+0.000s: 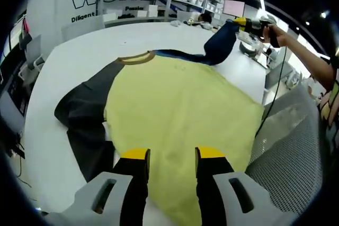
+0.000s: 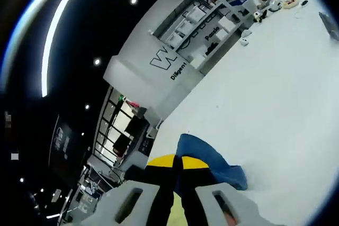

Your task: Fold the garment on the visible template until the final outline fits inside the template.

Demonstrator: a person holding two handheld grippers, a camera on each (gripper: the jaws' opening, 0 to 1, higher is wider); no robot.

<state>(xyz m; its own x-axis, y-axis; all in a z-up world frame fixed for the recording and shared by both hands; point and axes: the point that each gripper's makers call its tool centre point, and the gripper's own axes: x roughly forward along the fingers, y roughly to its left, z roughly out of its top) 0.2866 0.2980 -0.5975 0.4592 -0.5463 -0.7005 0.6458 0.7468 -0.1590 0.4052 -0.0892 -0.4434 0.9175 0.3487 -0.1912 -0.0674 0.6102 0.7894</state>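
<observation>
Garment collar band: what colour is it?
Olive-brown, on the garment at its collar band; clearest in the left gripper view.

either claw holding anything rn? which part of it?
Right claw is shut on the garment's blue sleeve, near its end, lifting it off the table. Left claw is open over the yellow body, holding nothing.

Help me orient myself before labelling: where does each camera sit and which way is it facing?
Left gripper view: rides the left gripper, jaws apart over the yellow shirt on the white table; a hand shows.
Right gripper view: rides the right gripper, tilted, clamping the blue sleeve.
Shared: sleeve, table, lettered wall.
</observation>
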